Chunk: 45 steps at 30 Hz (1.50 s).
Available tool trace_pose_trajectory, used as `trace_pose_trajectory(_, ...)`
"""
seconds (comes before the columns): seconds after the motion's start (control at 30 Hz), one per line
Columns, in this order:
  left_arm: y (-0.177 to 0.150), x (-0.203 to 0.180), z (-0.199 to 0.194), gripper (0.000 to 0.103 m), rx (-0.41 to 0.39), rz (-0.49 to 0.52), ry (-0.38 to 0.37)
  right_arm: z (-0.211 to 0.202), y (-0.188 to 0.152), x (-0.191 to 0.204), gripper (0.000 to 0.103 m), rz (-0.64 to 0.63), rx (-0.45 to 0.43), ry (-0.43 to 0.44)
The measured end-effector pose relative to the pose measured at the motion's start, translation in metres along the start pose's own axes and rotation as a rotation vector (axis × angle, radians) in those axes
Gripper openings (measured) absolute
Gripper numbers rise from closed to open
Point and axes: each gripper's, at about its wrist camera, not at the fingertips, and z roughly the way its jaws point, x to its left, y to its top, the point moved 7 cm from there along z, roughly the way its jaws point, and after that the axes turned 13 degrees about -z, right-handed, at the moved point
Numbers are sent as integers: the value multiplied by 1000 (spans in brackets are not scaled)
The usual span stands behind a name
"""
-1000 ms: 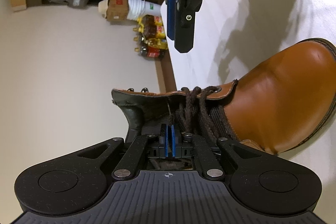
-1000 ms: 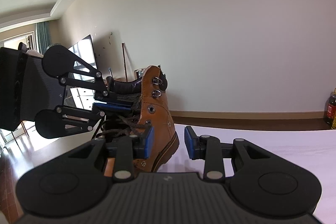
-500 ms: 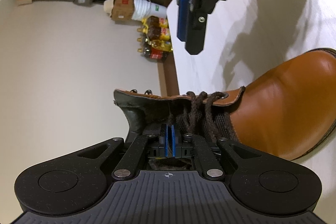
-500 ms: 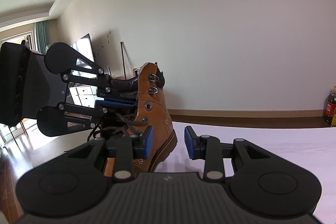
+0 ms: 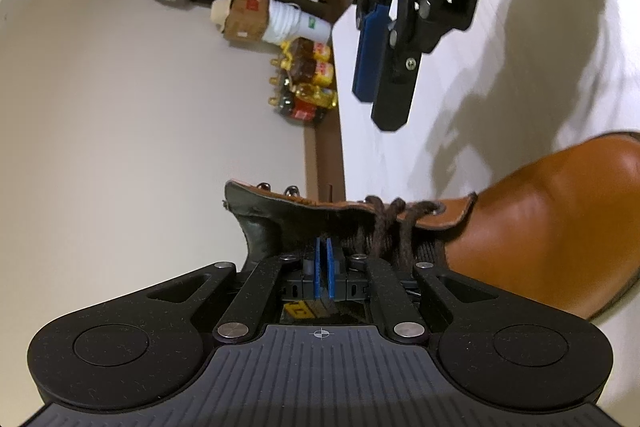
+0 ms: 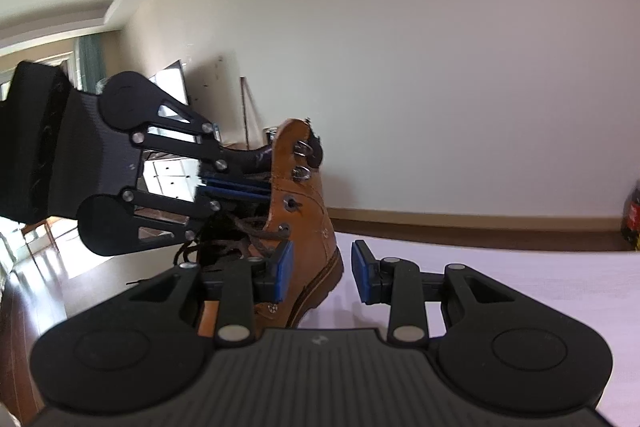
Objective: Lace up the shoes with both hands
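Boot (image 5: 552, 223) toe cut off at frame edge. Left gripper (image 5: 324, 267) pads are pressed together at the laces (image 5: 394, 227); what's pinched is obscured. Right gripper (image 6: 320, 269) is held wide open, empty.

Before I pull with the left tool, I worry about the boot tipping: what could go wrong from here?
1. The left tool is shut at the boot's open collar; what it pinches is hidden, so it may grip the tongue rather than the lace.
2. The right tool is open beside the boot and holds nothing, so a pull may tilt or drag the boot on the table.
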Motion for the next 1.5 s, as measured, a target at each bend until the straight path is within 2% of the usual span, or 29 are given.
trace_pose_trajectory(0.17,3,3,1,5,-18,-34,-19,9,13,-2,34,-117,-34,73)
trace_pose_trajectory(0.37,6,3,2,5,-22,-50,-28,27,21,-5,32,-204,-27,151)
trace_pose_trajectory(0.53,7,3,2,5,-26,-52,-31,34,25,-3,21,-224,-27,184)
trace_pose_trajectory(0.6,6,4,1,5,-29,-54,-33,36,25,-2,8,-226,-25,190)
trace_pose_trajectory(0.67,4,4,1,6,-31,-54,-31,36,26,-2,4,-220,-31,201)
trace_pose_trajectory(0.77,1,5,-1,9,-32,-83,-38,32,26,-3,3,-206,-33,186)
trace_pose_trajectory(0.87,-1,7,-13,32,-39,-141,-63,23,24,-6,2,-200,-22,158)
trace_pose_trajectory(0.9,-2,8,-15,32,-38,-151,-66,18,24,-8,2,-193,-20,147)
trace_pose_trajectory(1.1,-29,20,-51,32,-15,-365,-36,-22,21,-26,2,-136,-22,69)
trace_pose_trajectory(1.27,-67,23,-77,32,54,-566,59,-57,21,-38,2,-103,-24,-22)
trace_pose_trajectory(1.37,-82,25,-86,32,65,-686,90,-73,25,-46,2,-88,-29,-88)
trace_pose_trajectory(1.5,-94,22,-97,32,62,-797,124,-94,28,-56,2,-65,-45,-175)
